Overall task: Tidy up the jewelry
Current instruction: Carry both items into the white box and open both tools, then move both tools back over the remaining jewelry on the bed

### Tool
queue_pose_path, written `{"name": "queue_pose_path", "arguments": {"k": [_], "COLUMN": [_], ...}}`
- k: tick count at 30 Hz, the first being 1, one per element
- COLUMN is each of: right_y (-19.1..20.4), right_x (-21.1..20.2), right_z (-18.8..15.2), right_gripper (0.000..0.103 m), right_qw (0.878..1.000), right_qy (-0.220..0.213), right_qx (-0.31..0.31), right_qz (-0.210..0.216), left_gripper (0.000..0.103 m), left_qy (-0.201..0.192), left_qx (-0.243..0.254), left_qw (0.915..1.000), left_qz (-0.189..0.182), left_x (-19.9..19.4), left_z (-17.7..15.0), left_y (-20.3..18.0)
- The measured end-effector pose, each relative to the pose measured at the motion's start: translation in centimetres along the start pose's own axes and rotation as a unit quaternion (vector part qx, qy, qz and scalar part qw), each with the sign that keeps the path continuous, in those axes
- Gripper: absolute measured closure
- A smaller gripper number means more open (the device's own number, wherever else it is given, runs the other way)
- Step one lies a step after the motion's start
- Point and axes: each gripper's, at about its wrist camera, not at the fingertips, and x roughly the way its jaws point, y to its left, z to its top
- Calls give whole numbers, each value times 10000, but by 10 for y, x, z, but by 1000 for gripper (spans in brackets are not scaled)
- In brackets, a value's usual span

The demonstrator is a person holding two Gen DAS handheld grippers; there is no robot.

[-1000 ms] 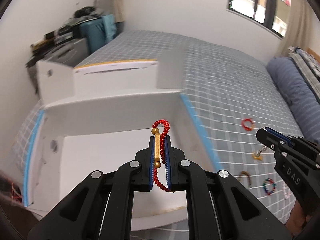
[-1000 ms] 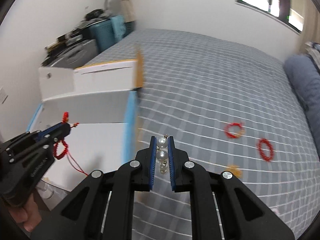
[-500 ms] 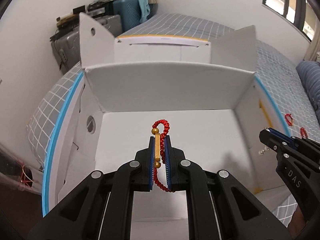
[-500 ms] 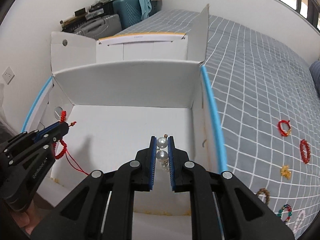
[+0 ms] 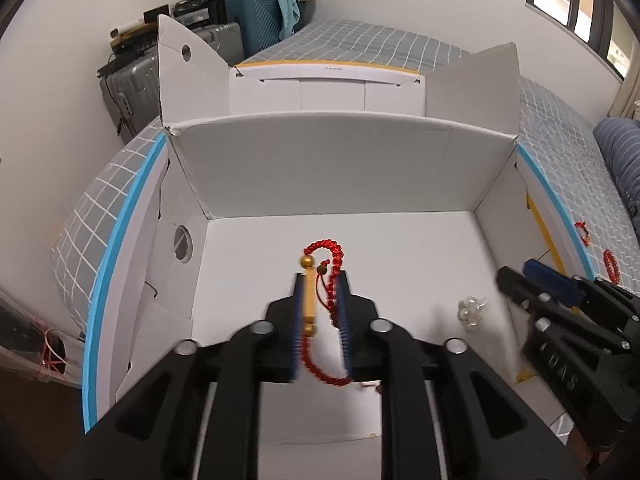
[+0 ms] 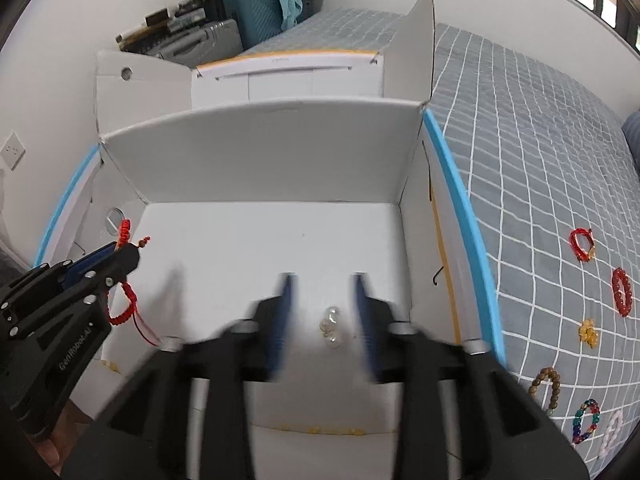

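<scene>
My left gripper (image 5: pixel 320 312) hovers over the floor of an open white cardboard box (image 5: pixel 340 128). Its jaws are opening, and a red cord bracelet with a gold bar (image 5: pixel 309 300) hangs loosely between the pads. The bar leans on the left pad. In the right wrist view the left gripper (image 6: pixel 124 254) shows at the left with the bracelet (image 6: pixel 124 308) dangling from it. My right gripper (image 6: pixel 322 312) is over the box (image 6: pixel 260 116) too, its jaws opening wide. A pearl piece (image 6: pixel 331 328) lies free on the floor between them, also visible as pearls (image 5: pixel 472 312) beside the right gripper (image 5: pixel 516 276).
The box sits on a grey checked bed cover (image 6: pixel 520 128). Right of it lie several bracelets: red cord (image 6: pixel 582 244), red beads (image 6: pixel 622 292), an amber piece (image 6: pixel 588 332), wooden beads (image 6: pixel 546 384), a multicoloured one (image 6: pixel 586 420). Suitcases (image 5: pixel 248 12) stand behind the box flaps.
Both grippers came over the box and lower, then their jaws parted. The pearl piece dropped from the right gripper to the box floor. The bracelet hangs slack in the left one.
</scene>
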Motion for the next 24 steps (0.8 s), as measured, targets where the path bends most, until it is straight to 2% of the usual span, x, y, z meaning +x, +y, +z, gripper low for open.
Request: {"name": "queue_pose_path", "arguments": {"k": [1, 3, 6, 7, 9, 13, 18, 24], "right_y": [-2, -4, -13, -16, -21, -27, -37, -68], "right_x": [-5, -13, -31, -35, -42, -49, -59, -67], "right_z": [0, 1, 2, 2, 3, 5, 5, -2], "right_gripper": [51, 44, 22, 17, 15, 9, 8, 8], "right_qw": [10000, 9997, 9978, 9971, 9960, 9950, 9914, 9888], "right_qy": [-93, -200, -571, -649, -747, -831, -1051, -1109], "right_qx": [26, 61, 211, 239, 232, 174, 138, 254], "right_qz": [-14, -114, -263, -324, -421, -531, -770, -970], "left_gripper": [72, 48, 33, 31, 21, 19, 6, 6], "left_qy": [-41, -129, -323, -345, -370, -372, -544, -653], "left_qx": [-12, -53, -101, -96, -114, -144, -126, -11], "left_qw": [10000, 9999, 9994, 9994, 9992, 9992, 9984, 9978], "left_qz": [-21, -24, 0, 1, 11, 38, -47, -142], "left_x": [-3, -9, -18, -20, -22, -23, -34, -44], "left_z": [0, 1, 2, 2, 2, 3, 5, 4], "left_y": [0, 0, 0, -1, -1, -4, -13, -37]}}
